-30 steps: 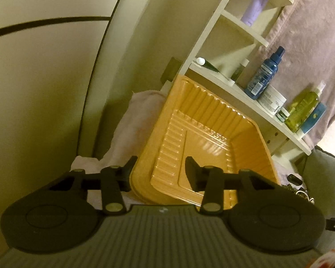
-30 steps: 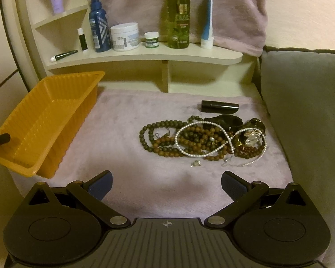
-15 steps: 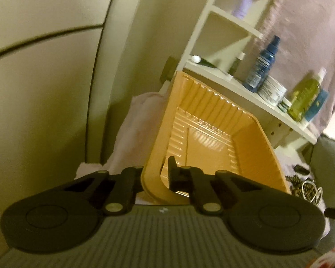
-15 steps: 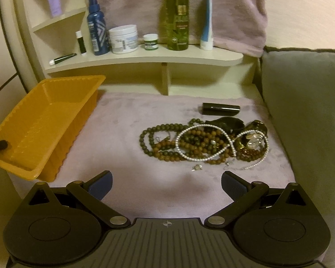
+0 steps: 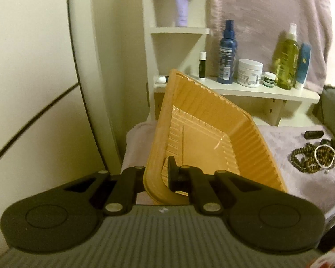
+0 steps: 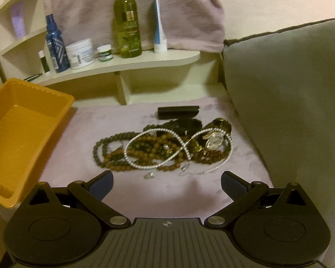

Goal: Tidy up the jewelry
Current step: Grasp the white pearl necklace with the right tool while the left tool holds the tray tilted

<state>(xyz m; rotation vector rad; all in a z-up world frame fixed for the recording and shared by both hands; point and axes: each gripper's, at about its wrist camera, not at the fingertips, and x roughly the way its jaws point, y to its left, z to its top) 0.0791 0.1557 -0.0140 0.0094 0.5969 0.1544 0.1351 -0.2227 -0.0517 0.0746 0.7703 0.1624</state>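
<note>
Orange plastic is pinched between my left gripper (image 5: pixel 158 174): the jaws are clenched on the near rim of the orange tray (image 5: pixel 203 120), which sits tilted at the left end of the mauve velvet cloth (image 6: pixel 82 131). My right gripper (image 6: pixel 167 184) hangs with its jaws spread wide and nothing in them, just short of the jewelry heap (image 6: pixel 163 147), a tangle of dark beads, a pearl strand (image 6: pixel 154 165) and a watch (image 6: pixel 214 141) lying to the right of the tray. The grip is on one thin corner only, so I judge the tray could twist or slip. The necklaces are knotted together, so lifting one may drag the others. Behind, a cream shelf (image 6: pixel 127 65) carries bottles and jars; a grey cushion (image 6: pixel 290 93) bounds the right.
</note>
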